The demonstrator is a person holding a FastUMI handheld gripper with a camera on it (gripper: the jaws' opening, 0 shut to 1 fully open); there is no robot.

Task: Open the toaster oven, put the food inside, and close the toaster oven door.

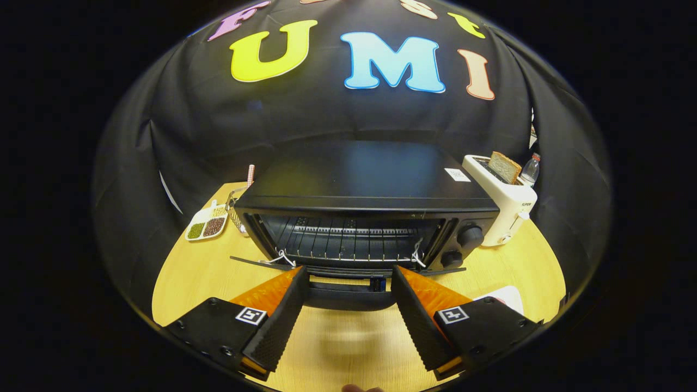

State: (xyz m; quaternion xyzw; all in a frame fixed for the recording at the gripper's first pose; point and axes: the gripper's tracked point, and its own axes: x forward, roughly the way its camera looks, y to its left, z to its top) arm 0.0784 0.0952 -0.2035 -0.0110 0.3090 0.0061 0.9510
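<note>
A: Where's the toaster oven (365, 212)?

B: Mid tabletop (179, 277), its door (346, 294) down flat, I think. The gripper (348, 305) jaws are wide, holding nothing.

A: What could go wrong?

B: A finger could bump that low door.

A light wooden table (196, 272) carries everything here. The black toaster oven (365, 207) stands on its middle, door (348, 291) folded down flat. Right of the oven, nearly touching, stands a white toaster (503, 209) with a bread slice (503, 166) in its slot. Left of the oven lies a small divided dish (207, 224) of beans, with a wire basket (235, 209) between them.

The gripper (348, 283) has its fingers spread wide, just short of the oven door.
</note>
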